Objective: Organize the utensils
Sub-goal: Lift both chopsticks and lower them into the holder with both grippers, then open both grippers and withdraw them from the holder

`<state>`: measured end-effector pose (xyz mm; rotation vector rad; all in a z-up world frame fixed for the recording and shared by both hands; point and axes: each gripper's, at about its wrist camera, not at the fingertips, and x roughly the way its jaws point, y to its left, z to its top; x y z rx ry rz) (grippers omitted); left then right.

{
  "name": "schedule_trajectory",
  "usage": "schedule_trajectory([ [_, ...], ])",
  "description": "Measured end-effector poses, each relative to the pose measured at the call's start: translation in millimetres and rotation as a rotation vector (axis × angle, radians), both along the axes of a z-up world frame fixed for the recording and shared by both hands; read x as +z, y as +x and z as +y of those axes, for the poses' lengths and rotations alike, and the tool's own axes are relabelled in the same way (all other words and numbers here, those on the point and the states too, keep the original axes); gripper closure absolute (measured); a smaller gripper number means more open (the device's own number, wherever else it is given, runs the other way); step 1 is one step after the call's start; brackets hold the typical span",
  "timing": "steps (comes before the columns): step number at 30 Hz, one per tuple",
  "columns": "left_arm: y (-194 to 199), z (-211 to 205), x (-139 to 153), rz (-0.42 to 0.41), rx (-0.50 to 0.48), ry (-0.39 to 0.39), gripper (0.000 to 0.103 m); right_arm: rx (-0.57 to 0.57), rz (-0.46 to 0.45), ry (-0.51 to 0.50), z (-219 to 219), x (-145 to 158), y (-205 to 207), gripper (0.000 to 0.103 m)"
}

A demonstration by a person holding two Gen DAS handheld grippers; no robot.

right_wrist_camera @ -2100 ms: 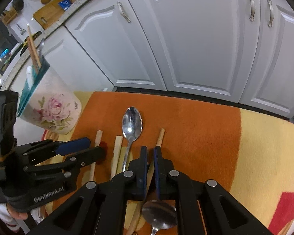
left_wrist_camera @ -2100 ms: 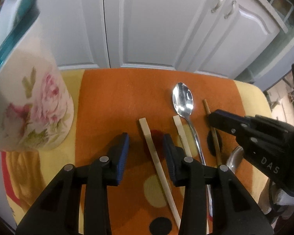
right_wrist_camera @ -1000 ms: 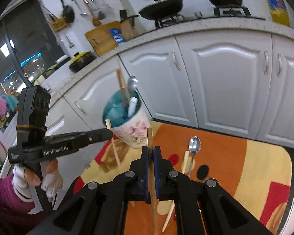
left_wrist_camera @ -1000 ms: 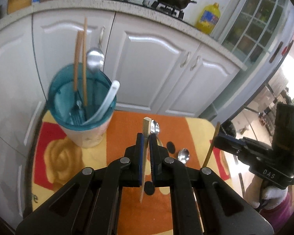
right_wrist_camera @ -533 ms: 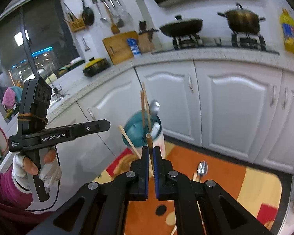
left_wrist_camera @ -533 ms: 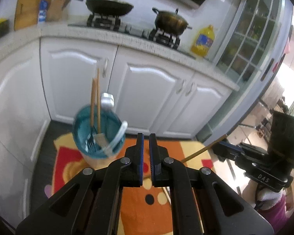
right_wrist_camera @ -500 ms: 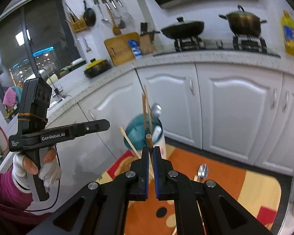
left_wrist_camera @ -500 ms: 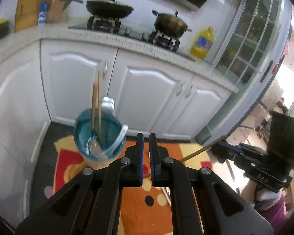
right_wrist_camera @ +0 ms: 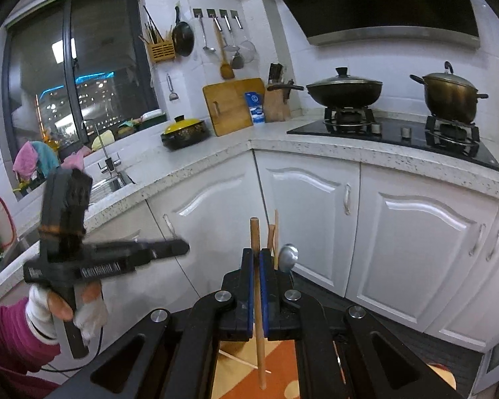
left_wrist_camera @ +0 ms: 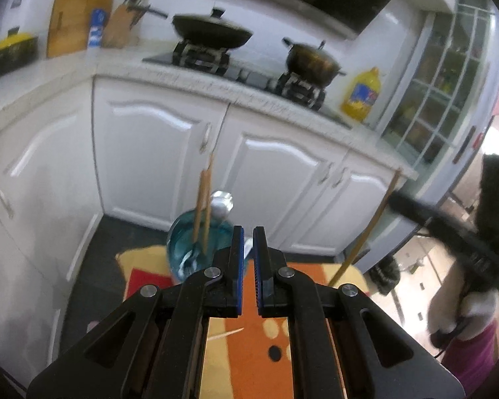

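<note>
My right gripper (right_wrist_camera: 256, 259) is shut on a brown chopstick (right_wrist_camera: 256, 302), held upright high above the floor mat. The same chopstick (left_wrist_camera: 369, 229) and the right gripper (left_wrist_camera: 396, 201) show at the right of the left wrist view. My left gripper (left_wrist_camera: 247, 236) is nearly shut with nothing visible between its pads. Below it stands the teal utensil cup (left_wrist_camera: 189, 249), holding two chopsticks (left_wrist_camera: 203, 206) and a spoon (left_wrist_camera: 221, 202). A pale chopstick (left_wrist_camera: 224, 334) lies on the orange mat (left_wrist_camera: 246, 349). The left gripper (right_wrist_camera: 179, 247) shows at the left of the right wrist view.
White cabinet doors (right_wrist_camera: 412, 246) and a speckled countertop (right_wrist_camera: 349, 151) with a stove, a wok (right_wrist_camera: 344, 91) and a pot (right_wrist_camera: 450, 94) stand behind. A sink (right_wrist_camera: 109, 179) is at the left. A yellow oil bottle (left_wrist_camera: 362, 98) stands on the counter.
Both grippers have risen high above the mat. The pale chopstick that the left gripper held is no longer between its pads. The right gripper still holds the brown chopstick.
</note>
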<state>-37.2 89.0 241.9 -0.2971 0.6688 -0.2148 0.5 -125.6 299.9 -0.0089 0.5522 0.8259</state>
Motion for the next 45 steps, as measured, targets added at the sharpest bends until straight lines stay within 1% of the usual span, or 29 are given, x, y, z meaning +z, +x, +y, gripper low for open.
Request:
schedule_trajectory([
  [5,-5,6,-25,0.034,-0.009,0.002,0.099,0.023,0.026,-0.006,10,-12,1,0.102],
  [10,-5,17,-60,0.119,0.022,-0.012,0.099,0.027,0.058,-0.012,9,-27,4,0.102],
  [13,-8,20,-76,0.147,0.019,-0.019,0.098,0.042,0.091,-0.012,5,-38,1,0.102],
  [15,-9,22,-89,0.17,0.019,-0.033,0.097,0.041,0.12,-0.024,1,-55,2,0.102],
  [17,-9,25,-107,0.212,0.03,-0.033,0.097,0.038,0.195,-0.05,-2,-83,7,0.102],
  [19,-8,26,-123,0.247,0.032,-0.026,0.097,0.01,0.254,-0.099,-5,-115,9,0.097],
  [20,-7,27,-130,0.262,0.034,-0.024,0.097,-0.006,0.269,-0.122,-6,-127,10,0.093],
  [21,-7,28,-136,0.275,0.038,-0.022,0.097,-0.029,0.303,-0.153,-8,-146,13,0.089],
  [23,-5,28,-150,0.297,0.048,-0.013,0.096,-0.064,0.381,-0.166,-12,-178,20,0.089],
  [26,0,27,-170,0.334,0.051,-0.017,0.094,-0.101,0.449,-0.171,-17,-205,29,0.089],
  [27,2,27,-174,0.345,0.047,-0.021,0.092,-0.112,0.461,-0.168,-20,-209,31,0.088],
  [28,3,26,-179,0.354,0.034,-0.024,0.086,-0.12,0.467,-0.164,-23,-210,33,0.087],
  [29,4,25,-181,0.354,0.021,-0.022,0.078,-0.127,0.471,-0.157,-27,-210,34,0.084],
  [30,4,24,-182,0.351,0.008,-0.017,0.075,-0.139,0.469,-0.15,-34,-209,34,0.08],
  [32,3,22,-184,0.341,-0.023,0.005,0.066,-0.158,0.459,-0.153,-42,-203,36,0.077],
  [34,5,19,-187,0.34,-0.055,0.028,0.06,-0.17,0.451,-0.165,-49,-201,37,0.077],
  [38,9,8,-199,0.362,-0.107,0.087,0.059,-0.184,0.476,-0.147,-59,-205,34,0.076],
  [41,9,-6,-204,0.344,-0.167,0.184,0.059,-0.182,0.488,-0.149,-58,-212,29,0.075],
  [42,9,-11,-205,0.335,-0.192,0.212,0.059,-0.183,0.49,-0.156,-59,-215,29,0.073],
  [43,10,-19,-207,0.326,-0.239,0.249,0.059,-0.187,0.492,-0.163,-60,-217,29,0.072],
  [45,13,-30,-211,0.32,-0.293,0.295,0.059,-0.206,0.494,-0.201,-62,-225,33,0.072],
])
